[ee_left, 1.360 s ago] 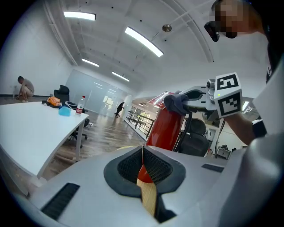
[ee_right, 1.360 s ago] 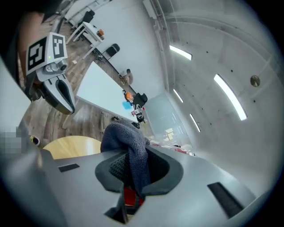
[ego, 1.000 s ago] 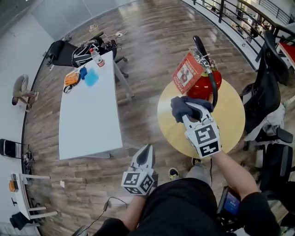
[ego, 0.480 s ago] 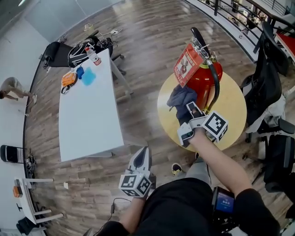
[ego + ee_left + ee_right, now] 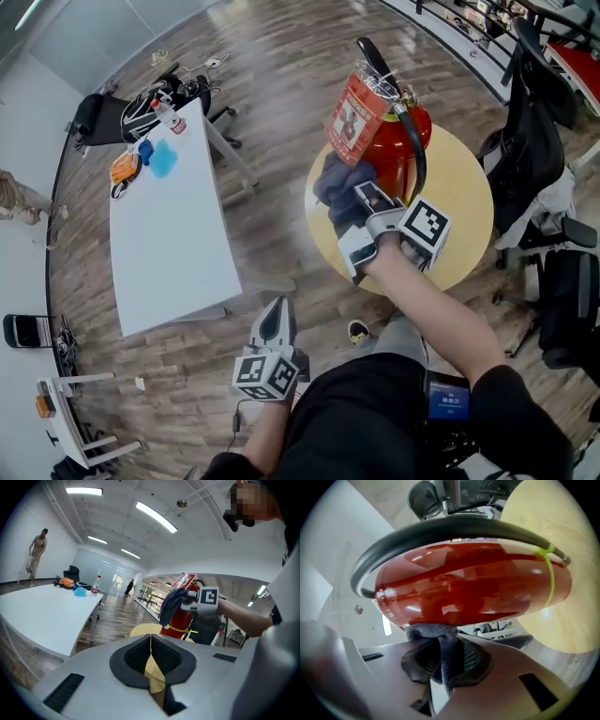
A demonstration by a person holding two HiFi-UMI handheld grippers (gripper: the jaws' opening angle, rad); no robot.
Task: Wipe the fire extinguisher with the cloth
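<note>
Right gripper (image 5: 361, 225) clamped on the cloth (image 5: 337, 186), which presses against the side of the red extinguisher (image 5: 401, 150) standing upright on the round counter (image 5: 464, 211). Left gripper (image 5: 273, 326), jaws together with nothing between them, is held low, well apart from the extinguisher.

Head view: the lower flank of the red steel fire extinguisher (image 5: 405, 141) is covered by the bunched dark grey-blue cloth (image 5: 336, 186) and by the right gripper (image 5: 358, 223), so its base cannot be seen. Print on the red card tag (image 5: 352, 114) hung near the valve is too small to be read, and the small orange and blue items (image 5: 141, 161) at the far end of the long white table (image 5: 173, 253) cannot be identified. Right gripper view: the pinched fold of cloth is hidden between the jaws.
</note>
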